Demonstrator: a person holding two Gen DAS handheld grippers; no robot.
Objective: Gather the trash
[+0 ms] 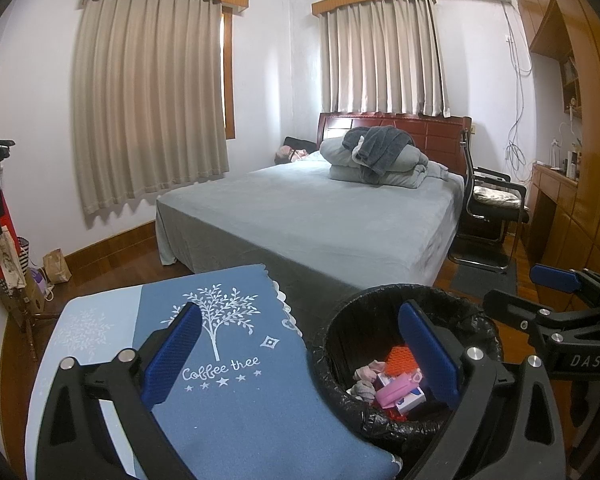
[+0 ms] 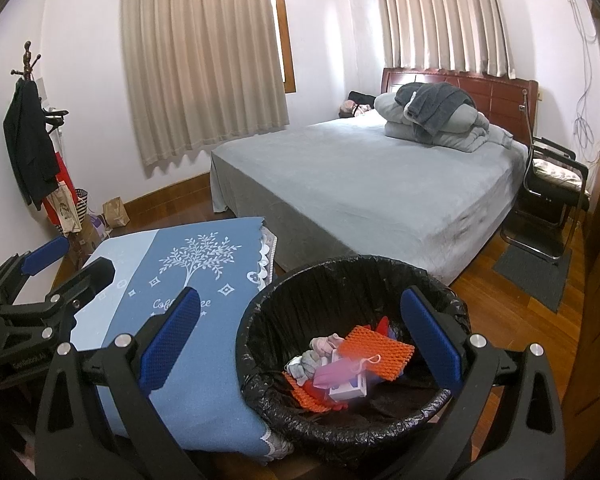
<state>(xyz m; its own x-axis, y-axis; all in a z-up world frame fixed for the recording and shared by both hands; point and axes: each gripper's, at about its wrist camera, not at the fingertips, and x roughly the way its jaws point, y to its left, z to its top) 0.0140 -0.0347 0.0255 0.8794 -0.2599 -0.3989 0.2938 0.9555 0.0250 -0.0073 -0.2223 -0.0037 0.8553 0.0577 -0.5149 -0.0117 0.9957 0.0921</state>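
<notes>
Beside the desk, trash is sitting in the black-lined bin: orange foam netting, socks, a small box. All likely light and soft; pinching the netting's edge looks easiest. Left gripper and right gripper are both hovering with fingers spread wide, holding nothing.

Blue "Coffee tree" tablecloth surface bare: open room above it for either gripper. Black-lined trash bin stands just beside the table's right edge; mouth unobstructed from above, bottom part-filled with orange mesh, socks, small box. Left gripper jaws spread, straddling table edge and bin rim. Right gripper likewise spread. Bed blocks passage beyond table and bin. Chair fills gap between bed and wardrobe.
</notes>
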